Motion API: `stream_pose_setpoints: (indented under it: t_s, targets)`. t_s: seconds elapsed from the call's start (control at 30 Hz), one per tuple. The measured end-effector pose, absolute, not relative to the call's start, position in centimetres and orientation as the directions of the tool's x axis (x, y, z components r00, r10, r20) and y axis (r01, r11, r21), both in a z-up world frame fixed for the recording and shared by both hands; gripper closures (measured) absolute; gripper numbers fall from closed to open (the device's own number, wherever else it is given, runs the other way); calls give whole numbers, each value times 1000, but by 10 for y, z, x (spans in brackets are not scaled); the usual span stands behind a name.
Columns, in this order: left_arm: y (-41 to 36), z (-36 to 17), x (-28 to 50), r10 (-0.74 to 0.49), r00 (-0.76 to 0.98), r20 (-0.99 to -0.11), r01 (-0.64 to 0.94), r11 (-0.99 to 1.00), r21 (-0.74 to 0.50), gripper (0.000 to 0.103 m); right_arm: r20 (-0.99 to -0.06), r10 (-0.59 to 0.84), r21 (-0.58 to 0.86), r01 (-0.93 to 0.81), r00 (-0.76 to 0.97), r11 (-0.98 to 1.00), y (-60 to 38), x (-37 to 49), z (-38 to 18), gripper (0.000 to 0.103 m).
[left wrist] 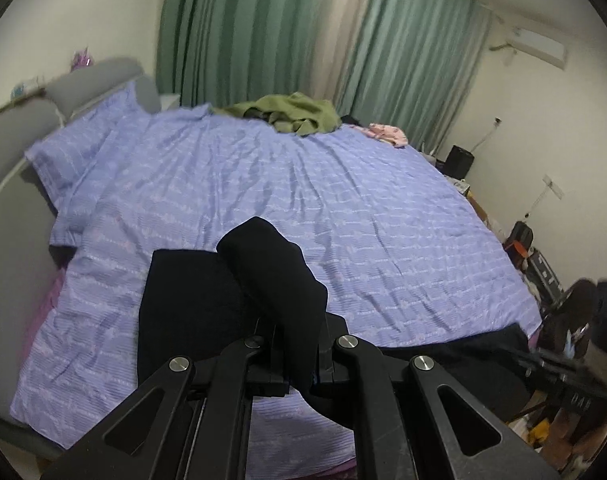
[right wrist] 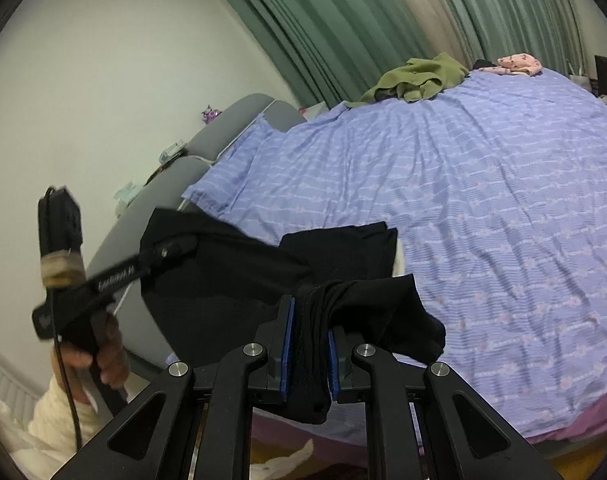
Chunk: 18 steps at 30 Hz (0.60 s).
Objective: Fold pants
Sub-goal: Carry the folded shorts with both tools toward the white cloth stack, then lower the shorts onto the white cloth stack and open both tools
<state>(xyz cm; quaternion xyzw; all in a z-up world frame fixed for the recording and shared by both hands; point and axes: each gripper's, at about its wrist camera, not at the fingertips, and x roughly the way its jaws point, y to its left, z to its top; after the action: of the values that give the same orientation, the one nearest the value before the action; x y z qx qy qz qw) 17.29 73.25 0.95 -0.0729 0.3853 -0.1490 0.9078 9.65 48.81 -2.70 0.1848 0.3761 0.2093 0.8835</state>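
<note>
While both grippers clamp them, black pants [left wrist: 271, 276] hang above the bed [left wrist: 383, 220].

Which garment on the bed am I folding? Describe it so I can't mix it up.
On the lilac bed, ignore the olive garment and pink garment by the curtains. Yours is the black pants at the near edge, clamped in both grippers.

Legible markings: none confirmed. The left claw [right wrist: 183, 246], seen in the right wrist view, carries a line of white lettering along the side of its black body; the characters are blurred and cannot be read. No other label, brand, number or sign is legible in either view.
</note>
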Motion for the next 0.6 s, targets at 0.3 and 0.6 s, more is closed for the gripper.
stream_pose_setpoints:
  t_s: [0.3,0.6]
  targets:
    - [753,8,284,-484,567,-667,375,872,-314,95,-582,397,471,-104,710,876,524,141,-22,88]
    - [734,-5,423,-625,390,-676,631,716,-298,95,-574,50,394,222,817,892,588,184,-26,87]
